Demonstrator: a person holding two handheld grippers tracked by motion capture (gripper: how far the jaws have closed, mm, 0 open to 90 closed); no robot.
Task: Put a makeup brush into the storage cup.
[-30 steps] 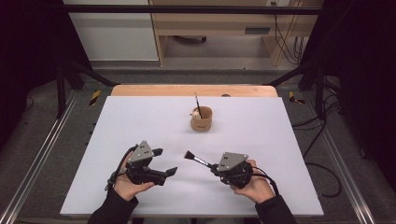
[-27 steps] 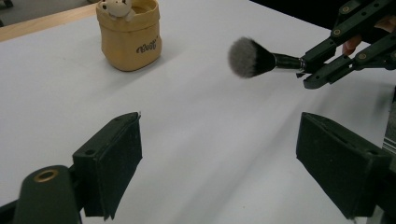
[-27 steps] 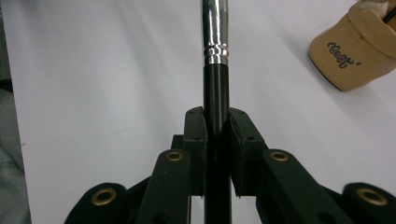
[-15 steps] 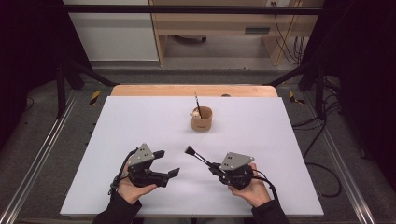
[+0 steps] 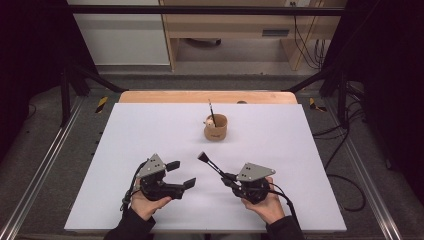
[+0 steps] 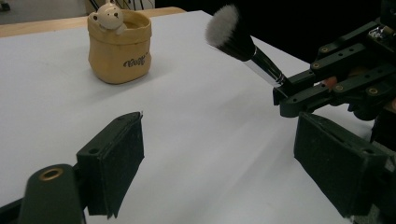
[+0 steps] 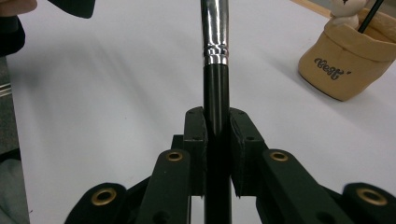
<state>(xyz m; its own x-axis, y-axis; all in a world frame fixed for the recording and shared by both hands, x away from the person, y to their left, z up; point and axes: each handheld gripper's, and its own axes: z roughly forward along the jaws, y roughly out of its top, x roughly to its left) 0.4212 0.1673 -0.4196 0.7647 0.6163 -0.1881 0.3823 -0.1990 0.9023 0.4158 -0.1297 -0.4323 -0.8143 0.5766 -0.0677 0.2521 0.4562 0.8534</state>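
My right gripper (image 5: 231, 179) is shut on the black handle of a makeup brush (image 5: 214, 167). The brush slants up and to the left, and its dark bristle head (image 5: 202, 157) hangs above the white table. In the right gripper view the pads (image 7: 194, 135) clamp the handle (image 7: 216, 93) below its silver ferrule. My left gripper (image 5: 181, 174) stands open at the near left, jaws wide apart with nothing between them. In the left gripper view the brush head (image 6: 225, 25) and the right gripper (image 6: 299, 93) lie ahead to the right of my left gripper (image 6: 226, 172).
A tan bag-shaped cup (image 5: 216, 128) with a small bear figure on its rim (image 6: 108, 14) stands mid-table, with a thin dark brush (image 5: 211, 107) upright in it. The white table top (image 5: 125, 140) ends in a wooden strip (image 5: 165, 96) at the back. Metal rails flank both sides.
The brush head has tipped slightly up and away from me. The left gripper has edged a little to the right. The right hand has kept its place.
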